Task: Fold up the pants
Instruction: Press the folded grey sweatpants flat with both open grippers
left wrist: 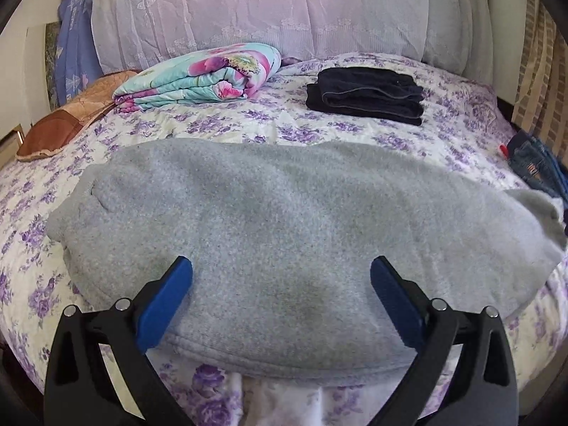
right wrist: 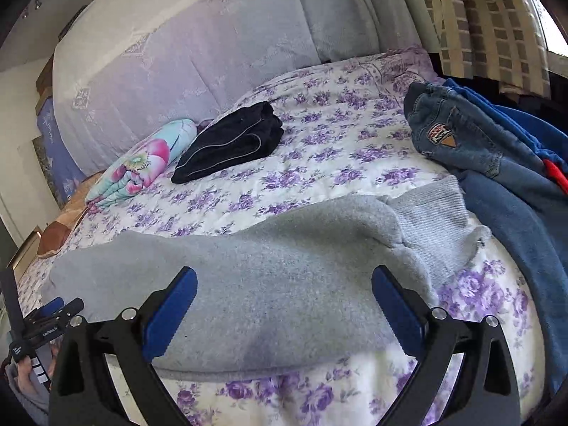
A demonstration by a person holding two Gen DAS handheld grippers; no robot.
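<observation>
Right: grey pants (left wrist: 284,213) flat on bed (left wrist: 319,124); L tongs (left wrist: 280,277) & R tongs (right wrist: 284,284) both apart, over pants; black folded pile (left wrist: 365,94) behind.

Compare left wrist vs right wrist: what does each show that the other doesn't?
Left wrist only: the brown cushion in full at the bed's left edge, and the gray pants' whole length.
Right wrist only: the ribbed cuff, the jeans' pocket patch, the curtain, and the left gripper at the frame's left edge.
Both: gray pants lying flat on the floral bedspread, folded black pants, floral quilt, jeans, and each camera's own gripper open, holding nothing.
</observation>
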